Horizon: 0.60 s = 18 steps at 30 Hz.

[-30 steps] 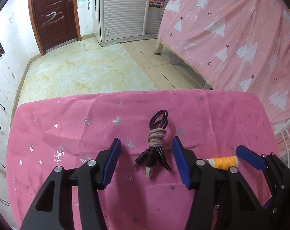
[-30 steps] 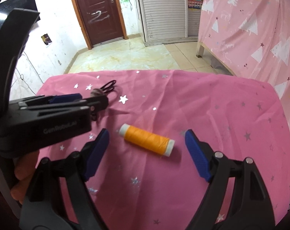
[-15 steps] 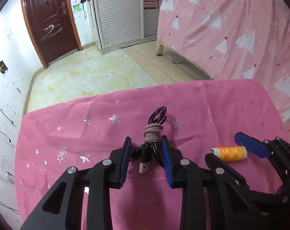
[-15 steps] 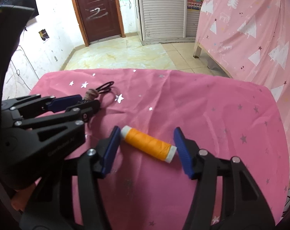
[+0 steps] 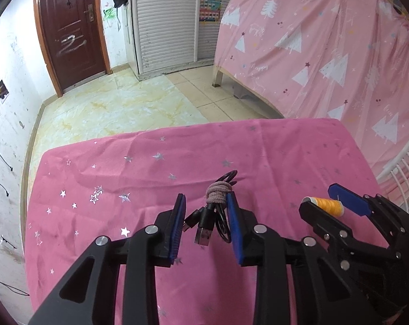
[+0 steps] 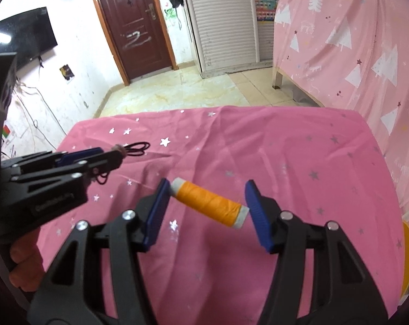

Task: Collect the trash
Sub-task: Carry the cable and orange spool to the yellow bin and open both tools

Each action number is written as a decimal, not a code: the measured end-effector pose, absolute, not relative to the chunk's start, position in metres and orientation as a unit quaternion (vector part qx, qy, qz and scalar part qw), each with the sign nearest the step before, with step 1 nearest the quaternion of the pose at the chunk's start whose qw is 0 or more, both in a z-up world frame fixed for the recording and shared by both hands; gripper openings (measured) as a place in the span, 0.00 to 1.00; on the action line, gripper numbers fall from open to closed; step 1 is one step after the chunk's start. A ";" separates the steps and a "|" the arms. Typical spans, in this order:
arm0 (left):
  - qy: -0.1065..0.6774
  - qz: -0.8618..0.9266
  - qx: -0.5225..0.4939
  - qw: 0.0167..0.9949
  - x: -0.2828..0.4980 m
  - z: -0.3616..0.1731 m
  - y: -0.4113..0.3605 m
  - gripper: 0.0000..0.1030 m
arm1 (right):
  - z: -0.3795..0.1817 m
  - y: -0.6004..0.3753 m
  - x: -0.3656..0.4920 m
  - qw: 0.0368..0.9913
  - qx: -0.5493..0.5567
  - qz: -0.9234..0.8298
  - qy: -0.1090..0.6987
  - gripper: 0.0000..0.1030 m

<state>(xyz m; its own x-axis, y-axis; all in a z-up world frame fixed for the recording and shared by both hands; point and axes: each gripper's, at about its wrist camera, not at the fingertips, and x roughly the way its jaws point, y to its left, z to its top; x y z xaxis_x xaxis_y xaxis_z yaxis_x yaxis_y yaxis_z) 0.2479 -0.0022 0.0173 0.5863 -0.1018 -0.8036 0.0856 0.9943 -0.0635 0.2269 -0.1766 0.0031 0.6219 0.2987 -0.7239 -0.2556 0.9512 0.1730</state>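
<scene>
Trash is in hand: left claw (image 5: 205, 226) pinches the coiled black USB cable (image 5: 213, 212), right claw (image 6: 205, 211) clamps the orange thread spool (image 6: 208, 201), above the pink-clothed counter (image 6: 299, 157); binning remains.

A table (image 5: 299, 146) covered by a pink cloth (image 6: 299, 146) with small silver stars carries the things. The cloth lies in soft creases and hangs over the far edge, with pale tiled floor (image 5: 117, 111) beyond it. No object can be seen lying loose on the cloth. A bundled black cable (image 5: 215, 211) and an orange thread spool (image 6: 208, 201) show just above it, each between blue pads; whether either touches the cloth cannot be told.
</scene>
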 end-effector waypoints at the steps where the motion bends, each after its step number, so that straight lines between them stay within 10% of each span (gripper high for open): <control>1: 0.450 -0.053 -0.007 0.891 0.245 0.019 -0.004 0.24 | 0.004 -0.179 0.225 0.901 0.029 0.154 0.405 0.53; 18: 0.427 -0.077 0.036 0.900 0.200 0.049 -0.071 0.24 | 0.023 -0.248 0.181 0.920 0.084 0.133 0.359 0.53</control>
<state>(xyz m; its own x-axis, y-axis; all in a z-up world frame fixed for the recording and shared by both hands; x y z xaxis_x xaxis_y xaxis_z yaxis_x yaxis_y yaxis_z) 0.1996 -0.0709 0.0487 0.6243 -0.1079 -0.7737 0.1695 0.9855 -0.0007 0.1812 -0.2482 0.0228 0.7066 0.3050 -0.6386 -0.1850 0.9506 0.2493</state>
